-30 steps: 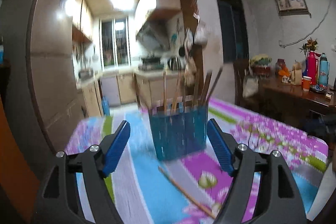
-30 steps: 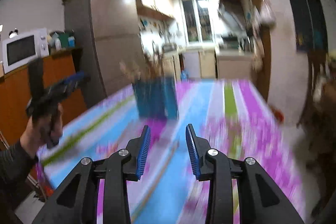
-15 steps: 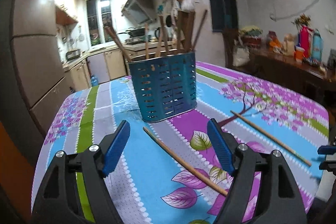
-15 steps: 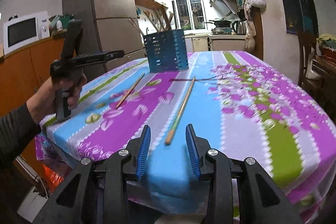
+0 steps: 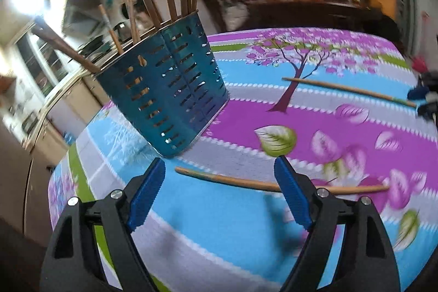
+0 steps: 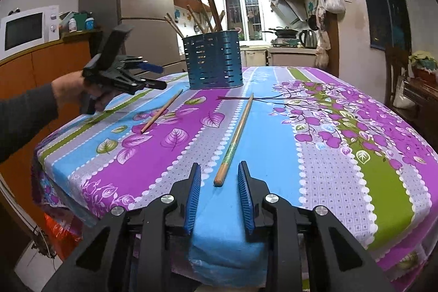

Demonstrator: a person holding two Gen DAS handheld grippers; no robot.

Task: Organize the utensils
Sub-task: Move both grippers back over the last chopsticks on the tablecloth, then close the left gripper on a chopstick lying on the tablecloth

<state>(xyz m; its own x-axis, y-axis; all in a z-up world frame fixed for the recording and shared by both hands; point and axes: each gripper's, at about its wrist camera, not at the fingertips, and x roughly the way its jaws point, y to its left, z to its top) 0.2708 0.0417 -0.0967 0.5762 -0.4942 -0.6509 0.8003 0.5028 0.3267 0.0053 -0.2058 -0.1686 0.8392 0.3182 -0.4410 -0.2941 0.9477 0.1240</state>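
A blue slotted utensil holder (image 5: pixel 161 89) (image 6: pixel 213 62) stands on the flowered tablecloth with several chopsticks upright in it. Two loose chopsticks lie on the cloth. My left gripper (image 5: pixel 219 166) (image 6: pixel 153 77) hovers tilted over the one nearer the holder (image 5: pixel 227 178) (image 6: pixel 161 111). Its jaws are opening wide, with the stick lying between them untouched. My right gripper (image 6: pixel 219 168) is at the table's near edge, jaws closing. The green-banded end of the other chopstick (image 6: pixel 236 138) (image 5: pixel 347 90) lies between the pads, which do not press on it.
The table's front edge (image 6: pixel 227 245) drops off just under my right gripper. A fridge (image 6: pixel 137 4) and a microwave (image 6: pixel 24 29) on an orange cabinet stand to the left. A dark sideboard (image 5: pixel 314 4) with bottles lies beyond the table. A person's hand (image 6: pixel 68 89) holds the left gripper.
My left gripper sank and rolled toward the chopstick by the holder, its jaws a little wider. The right gripper came down to the table's near edge and its jaws narrowed around the chopstick's end.
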